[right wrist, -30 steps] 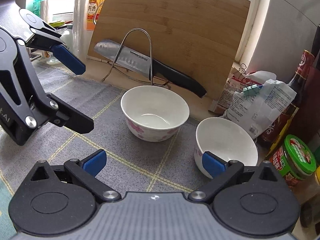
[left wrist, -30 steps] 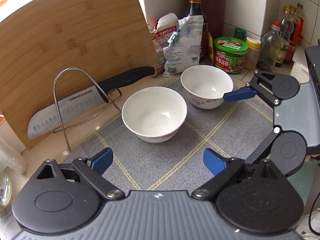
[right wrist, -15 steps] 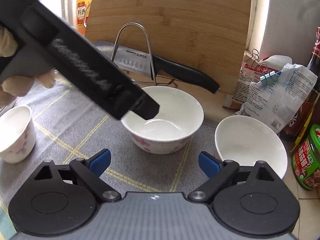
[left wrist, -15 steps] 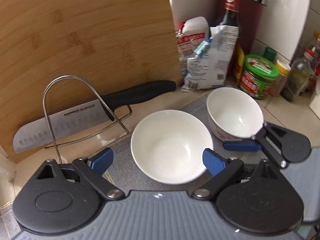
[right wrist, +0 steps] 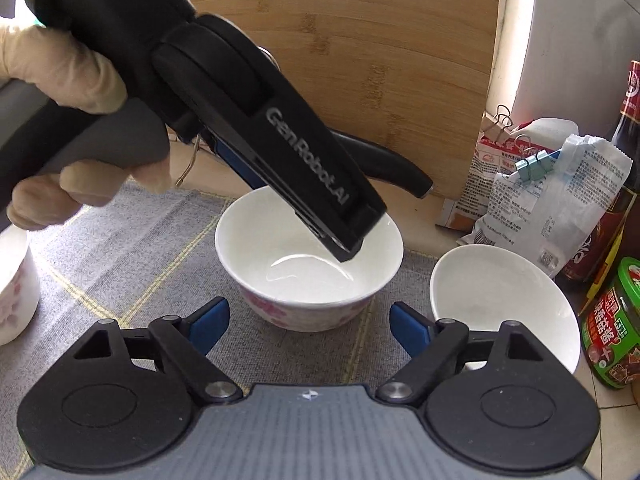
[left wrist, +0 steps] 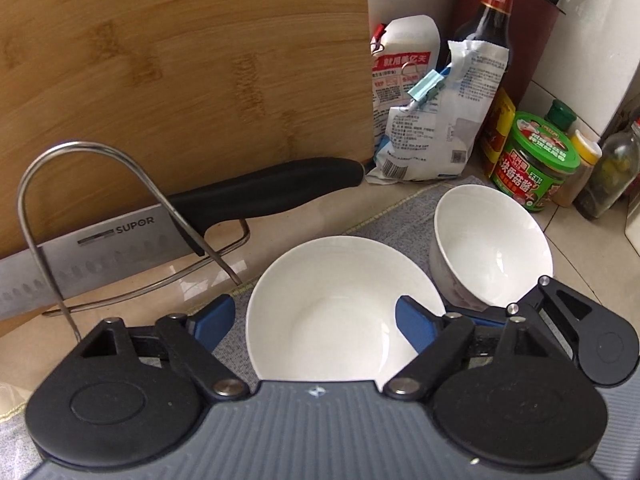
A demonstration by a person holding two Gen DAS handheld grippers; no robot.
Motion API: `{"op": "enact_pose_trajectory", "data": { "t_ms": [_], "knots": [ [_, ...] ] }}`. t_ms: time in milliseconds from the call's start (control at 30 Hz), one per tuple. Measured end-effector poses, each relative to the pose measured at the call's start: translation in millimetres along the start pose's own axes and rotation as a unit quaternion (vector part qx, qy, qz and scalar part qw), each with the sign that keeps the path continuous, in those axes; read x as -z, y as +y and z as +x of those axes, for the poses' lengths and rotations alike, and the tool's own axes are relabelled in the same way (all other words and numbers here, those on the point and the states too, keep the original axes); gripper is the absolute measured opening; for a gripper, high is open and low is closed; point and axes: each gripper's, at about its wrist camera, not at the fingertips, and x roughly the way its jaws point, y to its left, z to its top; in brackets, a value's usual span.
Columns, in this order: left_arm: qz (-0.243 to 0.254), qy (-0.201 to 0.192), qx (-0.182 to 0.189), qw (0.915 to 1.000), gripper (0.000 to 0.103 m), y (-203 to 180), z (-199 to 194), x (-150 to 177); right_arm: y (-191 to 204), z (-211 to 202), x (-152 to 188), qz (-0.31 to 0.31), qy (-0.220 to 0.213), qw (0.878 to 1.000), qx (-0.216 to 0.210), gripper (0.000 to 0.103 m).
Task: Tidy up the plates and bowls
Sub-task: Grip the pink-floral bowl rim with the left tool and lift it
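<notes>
Our left gripper (left wrist: 316,320) sits over the near bowl (left wrist: 340,308), one blue pad (left wrist: 414,328) inside the rim and the other outside it, jaws closing but with the pads not yet visibly pressing on the porcelain. Our right gripper (right wrist: 308,322) hangs just short of the same bowl (right wrist: 308,264), its jaws closing too and nothing between them but the grey mat (right wrist: 120,248). We judge the step in hand to be the pickup of this bowl by its rim, likely so it can be nested with the second bowl (left wrist: 492,248) that stands just beside it on the mat. The next move calls for the left jaws to bite the wall squarely before any lift, and for the right gripper to settle on a rim of its own, since both tools crowd one bowl. The left wrist view shows the knife (left wrist: 160,236) lying through the wire rack (left wrist: 92,208) against the cutting board (left wrist: 180,60), and the tip of the right tool beside the second bowl. The right wrist view alone shows the left tool's finger reaching down into the bowl, the person's hand (right wrist: 72,120) round its grip, the pink flowers on the bowl's outside, and a small cup (right wrist: 16,288) at the mat's left edge.
</notes>
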Motion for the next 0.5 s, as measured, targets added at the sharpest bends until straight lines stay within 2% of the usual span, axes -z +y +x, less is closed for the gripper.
{"op": "enact_pose_trajectory", "data": {
  "t_ms": [100,267,500],
  "knots": [
    [-0.002,0.001,0.004,1.0000,0.079,0.5,3.3,-1.9,0.1,1.8,-0.8,0.001,-0.005,1.000,0.009,0.087],
    [0.000,-0.001,0.010,0.9999,0.078,0.5,6.6,-4.9,-2.5,4.7,-2.8,0.006,-0.005,1.000,0.003,0.087],
    [-0.003,0.000,0.012,0.9999,0.070,3.5,8.9,-5.8,-0.9,3.2,-2.6,0.006,-0.010,1.000,-0.005,0.084]
  ]
}}
